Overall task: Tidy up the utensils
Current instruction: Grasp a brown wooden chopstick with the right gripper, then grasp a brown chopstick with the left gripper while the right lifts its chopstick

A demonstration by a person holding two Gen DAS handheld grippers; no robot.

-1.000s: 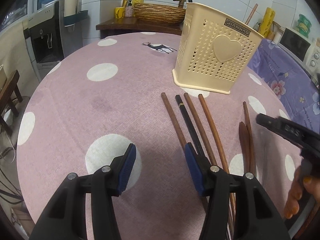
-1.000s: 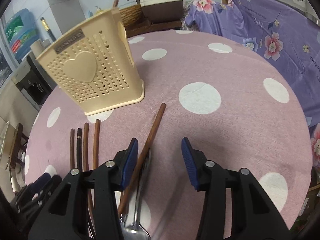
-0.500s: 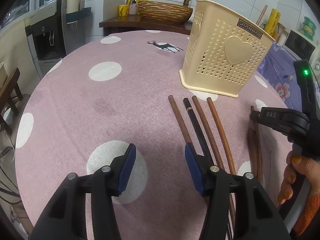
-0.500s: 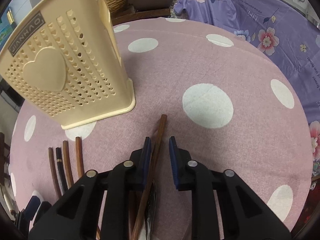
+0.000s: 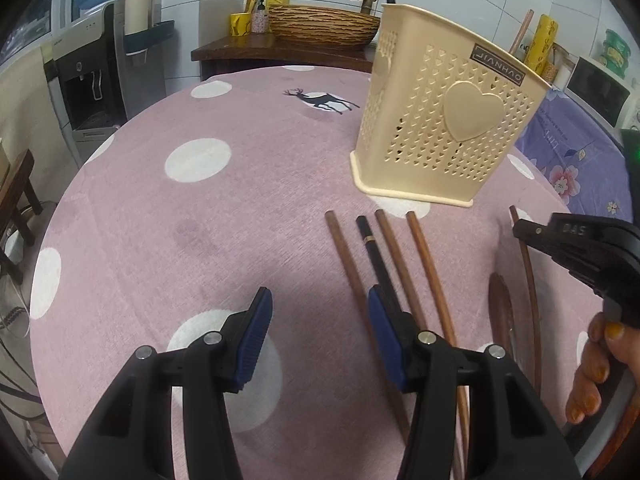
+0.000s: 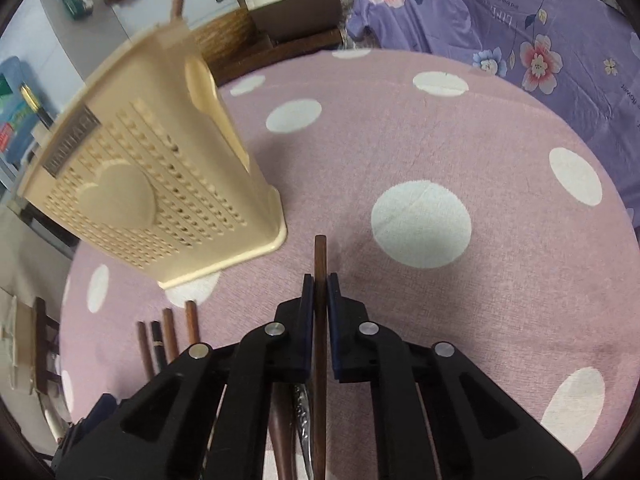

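A cream perforated utensil holder (image 5: 440,132) (image 6: 152,200) stands upright on the pink dotted tablecloth (image 5: 200,240). In front of it lie three brown chopsticks (image 5: 344,252) and a black one (image 5: 372,248), side by side. My left gripper (image 5: 320,300) hovers over the cloth, its jaws closing slightly with only cloth between the pads; its right finger covers the black chopstick. My right gripper (image 6: 320,280) (image 5: 520,228) is shut on a separate dark brown chopstick (image 6: 320,256) (image 5: 528,272), whose tip points past the holder's corner. Under it lie a wooden handle (image 5: 500,304) and a silver utensil (image 6: 302,412).
A person's hand (image 5: 596,368) holds the right gripper at the table's near right edge. A woven basket (image 5: 320,24) sits on a dark sideboard behind the table, a water dispenser (image 5: 92,76) at the left, purple floral fabric (image 6: 520,20) at the right.
My right gripper has closed from wide open onto the dark brown chopstick and shifted closer to the holder. The left gripper has stayed about where it was.
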